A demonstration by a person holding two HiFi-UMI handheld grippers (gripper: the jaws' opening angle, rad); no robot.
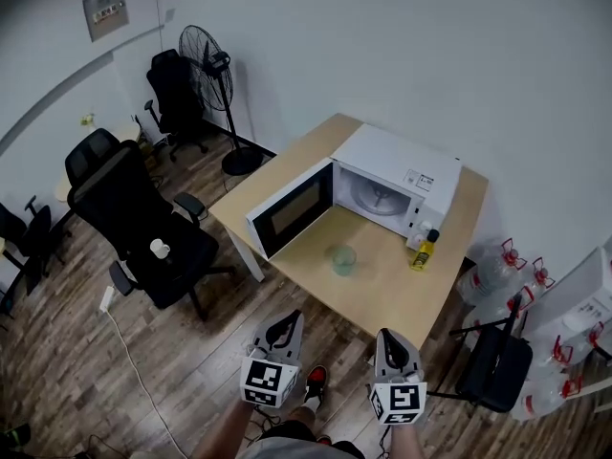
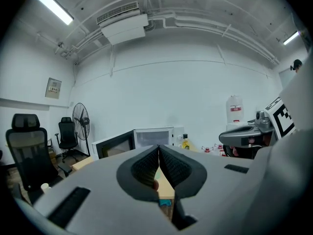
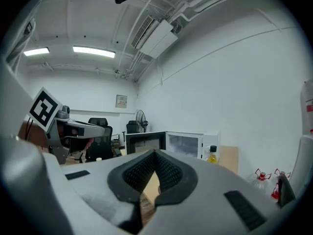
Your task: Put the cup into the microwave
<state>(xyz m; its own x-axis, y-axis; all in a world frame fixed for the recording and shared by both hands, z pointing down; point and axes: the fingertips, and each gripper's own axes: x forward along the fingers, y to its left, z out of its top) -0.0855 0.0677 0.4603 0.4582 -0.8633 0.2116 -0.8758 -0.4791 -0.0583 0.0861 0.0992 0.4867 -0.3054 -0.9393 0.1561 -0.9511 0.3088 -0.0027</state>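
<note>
A clear greenish cup stands upright on the wooden table, just in front of the white microwave. The microwave's door hangs wide open to the left, and its turntable shows inside. My left gripper and right gripper are held side by side over the floor, short of the table's near edge and apart from the cup. Both point toward the table. In the left gripper view the left gripper is shut with nothing in it. The right gripper is likewise shut and empty.
A yellow bottle stands by the microwave's right front corner. Black office chairs stand left of the table, one with a small white cup on its seat. A floor fan is behind. Water jugs and a dark chair crowd the right.
</note>
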